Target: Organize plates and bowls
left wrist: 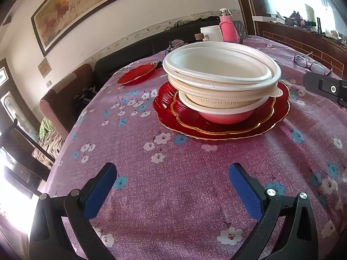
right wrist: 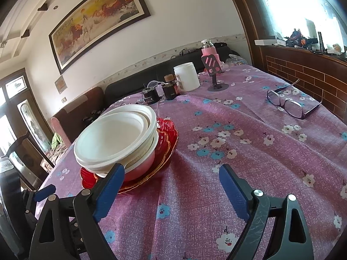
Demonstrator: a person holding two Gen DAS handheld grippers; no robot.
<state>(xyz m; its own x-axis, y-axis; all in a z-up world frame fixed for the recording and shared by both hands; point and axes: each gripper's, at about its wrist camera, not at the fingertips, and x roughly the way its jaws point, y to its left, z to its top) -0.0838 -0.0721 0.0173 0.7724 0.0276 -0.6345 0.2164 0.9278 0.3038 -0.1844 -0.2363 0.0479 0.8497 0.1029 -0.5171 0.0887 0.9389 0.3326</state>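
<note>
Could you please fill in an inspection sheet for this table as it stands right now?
Surface: table under a purple floral cloth, wrinkled.
Job's things: white bowls nested over a pink bowl, on two stacked red plates; a third red plate lies apart at the far edge.
Clutter: glasses, white jar, pink bottle, phone stand, small dark jars.
Grippers: left gripper open, empty, short of the stack; right gripper open, empty, beside the stack.
Cables: thin wires near the dark jars, not clear.
Surroundings: framed horse painting, dark sofa, bright window with a crowded sill.
</note>
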